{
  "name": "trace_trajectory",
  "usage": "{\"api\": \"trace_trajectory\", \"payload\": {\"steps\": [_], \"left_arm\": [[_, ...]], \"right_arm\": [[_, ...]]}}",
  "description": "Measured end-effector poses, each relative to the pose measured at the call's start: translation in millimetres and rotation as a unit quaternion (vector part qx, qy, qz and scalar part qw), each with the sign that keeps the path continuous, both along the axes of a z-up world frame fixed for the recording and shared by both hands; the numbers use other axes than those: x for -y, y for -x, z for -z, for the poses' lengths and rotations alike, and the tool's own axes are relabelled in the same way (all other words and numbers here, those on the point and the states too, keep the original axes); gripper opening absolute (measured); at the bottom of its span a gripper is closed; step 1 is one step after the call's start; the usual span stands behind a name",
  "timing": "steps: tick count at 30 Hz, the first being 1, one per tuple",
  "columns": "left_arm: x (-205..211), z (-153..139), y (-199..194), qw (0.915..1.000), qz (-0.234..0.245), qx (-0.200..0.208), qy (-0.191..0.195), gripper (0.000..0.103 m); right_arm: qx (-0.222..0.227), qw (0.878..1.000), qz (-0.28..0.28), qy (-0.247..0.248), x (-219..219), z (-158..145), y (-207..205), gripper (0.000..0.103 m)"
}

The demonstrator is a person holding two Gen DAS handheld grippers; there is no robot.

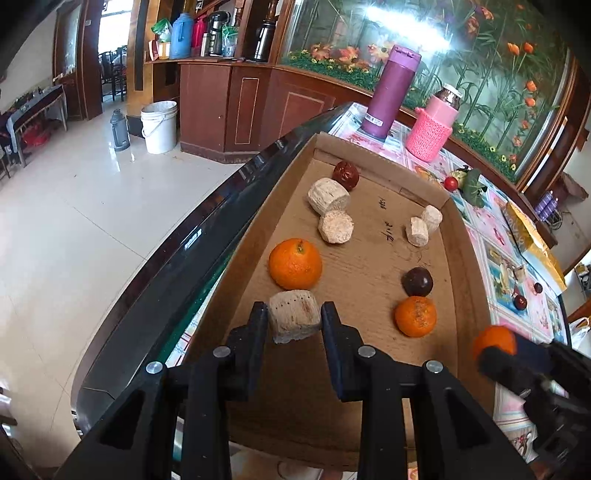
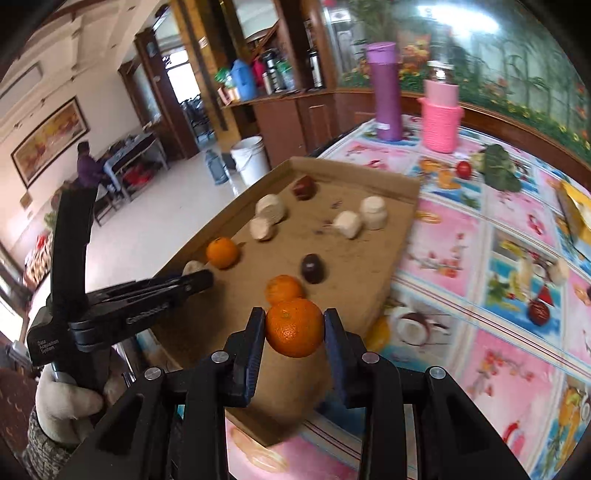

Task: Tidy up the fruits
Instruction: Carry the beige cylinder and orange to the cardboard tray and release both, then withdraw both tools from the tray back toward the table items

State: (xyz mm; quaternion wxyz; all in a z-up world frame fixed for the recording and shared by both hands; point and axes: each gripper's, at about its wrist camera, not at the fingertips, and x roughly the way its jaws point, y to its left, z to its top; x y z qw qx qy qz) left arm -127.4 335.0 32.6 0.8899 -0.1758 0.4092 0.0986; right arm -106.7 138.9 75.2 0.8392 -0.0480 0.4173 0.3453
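Bright daylight indoors. Strong glare on glass mural wall (image 1: 406, 22) far right; sheen on tiled floor (image 1: 92, 206) left. Soft, short shadows in cardboard tray (image 1: 354, 258). Left wrist view sharp; right wrist view motion-blurred, tablecloth (image 2: 498, 295) smeared. Fisheye bending, dark vignette at edges.

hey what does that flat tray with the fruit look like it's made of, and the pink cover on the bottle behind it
The tray looks like plain brown corrugated cardboard: matte, with fine ridged lines, folded-up walls and ink marks on its floor. The pink cover looks like knitted or crocheted yarn, going by its bumpy, looped texture; the fibre itself can't be told. It wraps the lower part of a pink bottle.
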Motion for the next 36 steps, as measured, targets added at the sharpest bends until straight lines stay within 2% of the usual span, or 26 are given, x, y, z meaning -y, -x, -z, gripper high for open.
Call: {"api": "trace_trajectory", "payload": {"steps": [4,6,10,13,15,18,20,22,29,36], "left_arm": [[-9,-1,3,0.9995,-0.013,0.014,0.025,0.030],[-16,-3,6,0.9988,-0.025,0.023,0.035,0.037],[-26,-11,16,0.9967,-0.032,0.044,0.060,0.043],[-25,-17,25,0.9952,-0.032,0.060,0.071,0.058],[-24,-22,29,0.9943,-0.035,0.069,0.074,0.075],[-23,-28,35,0.9923,-0.038,0.082,0.084,0.079],[-23,-30,37,0.9906,-0.037,0.088,0.097,0.079],[-21,-32,39,0.9902,-0.036,0.088,0.103,0.079],[5,-41,41,0.9938,-0.021,0.083,0.072,0.079],[58,-63,48,0.9952,0.019,0.095,-0.015,0.079]], "right_arm": [[-0.008,0.999,-0.020,0.027,-28,15,0,0.035],[-0.004,0.999,-0.025,0.043,-38,22,0,0.035],[-0.001,0.998,-0.028,0.061,-48,31,-2,0.036],[-0.001,0.998,-0.026,0.062,-49,35,-5,0.036],[-0.003,0.998,-0.026,0.060,-49,36,-5,0.037],[0.002,0.998,-0.026,0.051,-45,31,-2,0.046],[0.015,0.999,-0.024,0.047,-40,25,0,0.056],[0.031,0.998,-0.019,0.043,-34,17,4,0.059],[0.044,0.998,0.013,0.031,1,5,12,0.066],[0.018,0.997,0.076,-0.007,57,7,15,0.068]]}}
